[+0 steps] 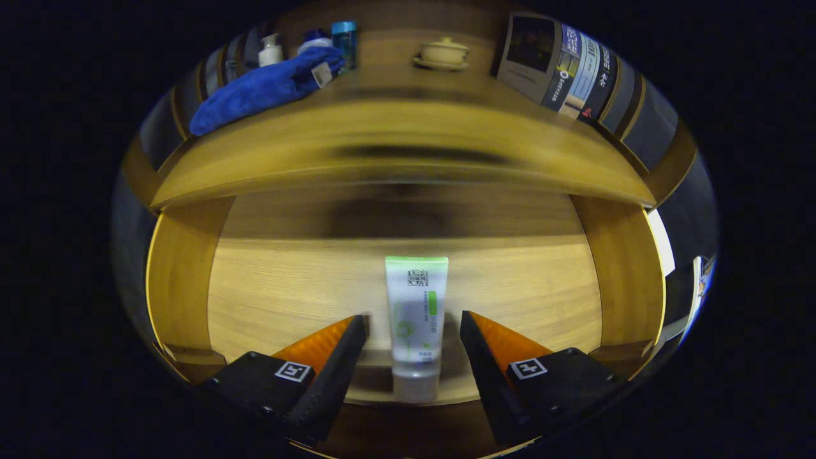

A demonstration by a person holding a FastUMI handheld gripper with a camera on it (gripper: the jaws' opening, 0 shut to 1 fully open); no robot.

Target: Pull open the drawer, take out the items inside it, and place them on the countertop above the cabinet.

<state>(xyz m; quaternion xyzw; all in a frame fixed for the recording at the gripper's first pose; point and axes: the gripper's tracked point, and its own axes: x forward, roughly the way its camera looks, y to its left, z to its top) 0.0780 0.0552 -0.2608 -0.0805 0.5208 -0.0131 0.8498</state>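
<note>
- I am holding my gripper (413, 331) over the open drawer (274, 287), pointing down into it.
- Its fingers are standing spread apart, with a gap on each side of the tube (415, 319); neither finger is touching it, so nothing is being gripped.
- The tube is lying flat on the wooden drawer floor, right between my two fingers. Its flat crimped end with the green band is pointing away from me toward the back of the drawer; its rounded cap end is sitting nearest me, close to the drawer's front edge.
- The tube is white and translucent with green print; I am not making out the details.
- The drawer's two side walls are showing left and right of the fingers, and its floor around the tube is looking bare.
- Above the drawer, the wooden countertop (395, 137) is appearing streaked with motion blur.
- On the countertop's left part a blue towel (261, 89) is lying bunched up; behind it a white pump bottle (270, 51) and a blue bottle (344, 41) are standing.
- Near the middle of the countertop, well apart from the towel, a lidded cup (442, 52) is sitting on a saucer.
- To the right, a box (556, 64) with printed panels is standing at the back.
</note>
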